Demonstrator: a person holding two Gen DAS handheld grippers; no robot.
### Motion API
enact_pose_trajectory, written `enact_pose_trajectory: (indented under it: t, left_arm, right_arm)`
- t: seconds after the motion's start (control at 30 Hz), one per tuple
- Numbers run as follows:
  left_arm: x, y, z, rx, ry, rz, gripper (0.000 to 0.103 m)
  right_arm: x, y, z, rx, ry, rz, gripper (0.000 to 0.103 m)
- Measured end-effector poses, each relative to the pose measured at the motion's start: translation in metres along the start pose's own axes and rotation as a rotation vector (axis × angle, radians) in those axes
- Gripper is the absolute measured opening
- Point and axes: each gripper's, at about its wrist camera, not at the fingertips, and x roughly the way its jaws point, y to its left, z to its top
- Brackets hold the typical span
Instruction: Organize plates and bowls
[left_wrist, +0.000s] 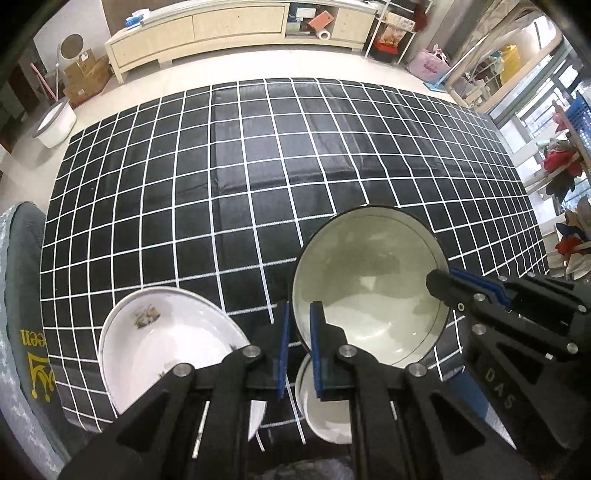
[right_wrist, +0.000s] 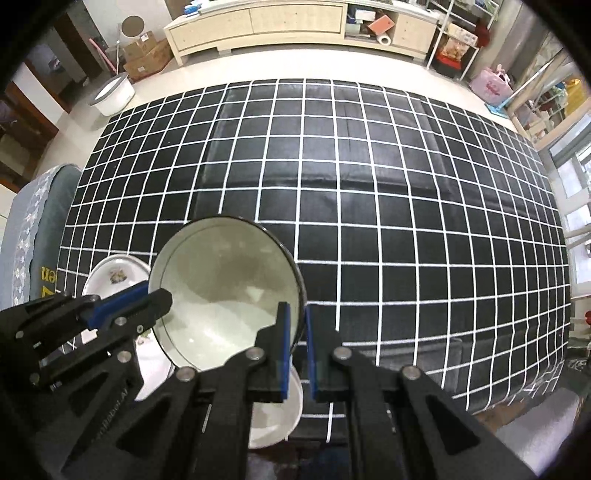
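While both grippers, left gripper (left_wrist: 298, 347) and right gripper (right_wrist: 296, 350), pinch opposite rims of the bowl (left_wrist: 369, 284), jaws narrow, glazed rim probably slippery and fragile.

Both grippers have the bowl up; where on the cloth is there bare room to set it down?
The checked cloth is bare across its whole middle, far side and right. Crowding sits at the near-left edge: the flowered dish and a small white bowl, right under the held bowl that the left gripper and right gripper clamp at opposite rims.
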Motion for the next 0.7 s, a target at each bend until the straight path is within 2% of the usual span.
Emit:
enact_pose_trajectory:
  t: [0.13, 0.2, 0.23, 0.27, 0.43, 0.7]
  left_arm:
    - [-0.005, -0.002, -0.015, 0.01, -0.005, 0.006, 0.009]
    - [-0.005, -0.007, -0.021, 0.014, -0.003, 0.009, 0.009]
    - [-0.006, -0.006, -0.025, 0.017, -0.002, 0.009, 0.009]
    - [-0.006, -0.007, -0.03, 0.018, -0.001, 0.009, 0.009]
    - [-0.005, -0.008, -0.043, 0.026, 0.008, 0.008, 0.009]
    - [0.0, 0.0, -0.066, 0.025, 0.032, 0.008, 0.009]
  right_arm:
    - [-0.014, 0.011, -0.019, 0.002, 0.001, 0.004, 0.011]
    - [-0.02, 0.008, -0.034, 0.0, 0.0, 0.005, 0.011]
    - [-0.028, -0.009, -0.053, 0.002, 0.0, 0.007, 0.011]
    - [-0.028, -0.009, -0.064, 0.001, 0.003, 0.005, 0.011]
    - [-0.035, -0.026, -0.084, 0.005, 0.017, 0.006, 0.011]
    - [-0.043, -0.018, -0.116, -0.002, 0.038, 0.005, 0.011]
